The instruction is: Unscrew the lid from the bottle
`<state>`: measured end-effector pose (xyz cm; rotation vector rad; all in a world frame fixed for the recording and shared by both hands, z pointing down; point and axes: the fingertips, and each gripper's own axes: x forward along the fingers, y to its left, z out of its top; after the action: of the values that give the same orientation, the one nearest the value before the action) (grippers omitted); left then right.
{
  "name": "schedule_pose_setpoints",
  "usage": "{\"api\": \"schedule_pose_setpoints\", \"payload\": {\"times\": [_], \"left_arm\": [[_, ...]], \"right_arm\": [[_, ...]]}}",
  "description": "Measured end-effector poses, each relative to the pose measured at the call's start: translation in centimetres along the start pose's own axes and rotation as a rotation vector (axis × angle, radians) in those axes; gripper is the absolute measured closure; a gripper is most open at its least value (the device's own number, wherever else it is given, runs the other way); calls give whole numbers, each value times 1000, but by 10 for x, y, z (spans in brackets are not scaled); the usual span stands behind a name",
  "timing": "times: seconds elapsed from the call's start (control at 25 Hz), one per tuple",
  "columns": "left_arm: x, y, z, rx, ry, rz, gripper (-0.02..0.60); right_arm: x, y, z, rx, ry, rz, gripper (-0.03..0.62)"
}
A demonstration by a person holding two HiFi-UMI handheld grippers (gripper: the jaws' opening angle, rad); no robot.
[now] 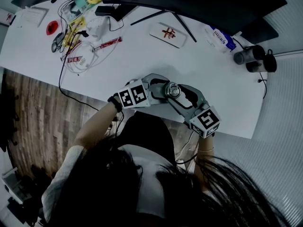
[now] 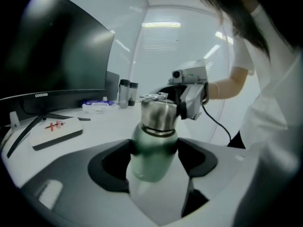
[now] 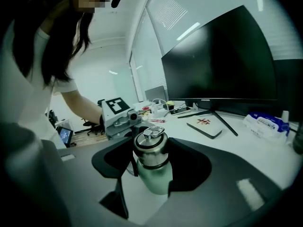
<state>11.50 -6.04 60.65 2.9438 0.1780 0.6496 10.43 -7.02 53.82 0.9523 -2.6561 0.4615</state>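
Bottle [image 2: 151, 167] hangs upright over the counter's [image 1: 203, 74] near edge, its green body clamped by the left tongs [image 2: 155, 149] to stop it turning. Right tongs [image 3: 152, 159] grip the steel lid [image 3: 150, 145], apparently ready to twist.

Both hand-held grippers [image 2: 154, 157] [image 3: 151, 167] clamped, facing

— Where's the bottle [image 2: 150, 155]?

— Over the 6 o'clock edge of the bench [image 1: 199, 65], upright. My left gripper [image 1: 161, 88] clamps its body from 9 o'clock.

— What does it look like?

— Pale green body, rounded shoulders. The lid [image 2: 158, 113] is brushed steel, at 12 o'clock on the body, with a small ring handle [image 3: 152, 132] on top.

— And the lid?

— Seated on the neck, with my right gripper [image 1: 183, 94] closed around it from 3 o'clock.
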Motion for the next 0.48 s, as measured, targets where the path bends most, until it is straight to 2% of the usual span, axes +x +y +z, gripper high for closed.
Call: {"api": "schedule_pose_setpoints", "payload": {"times": [0.36,0.48], "left_arm": [[-4,-2,-4,156,146,-315,221],[-5,-3,-4,198,162,-369,221]], "right_arm": [[6,11,-2,-226,143,417,362],[8,13,-1,-255,195,493,362]]}}
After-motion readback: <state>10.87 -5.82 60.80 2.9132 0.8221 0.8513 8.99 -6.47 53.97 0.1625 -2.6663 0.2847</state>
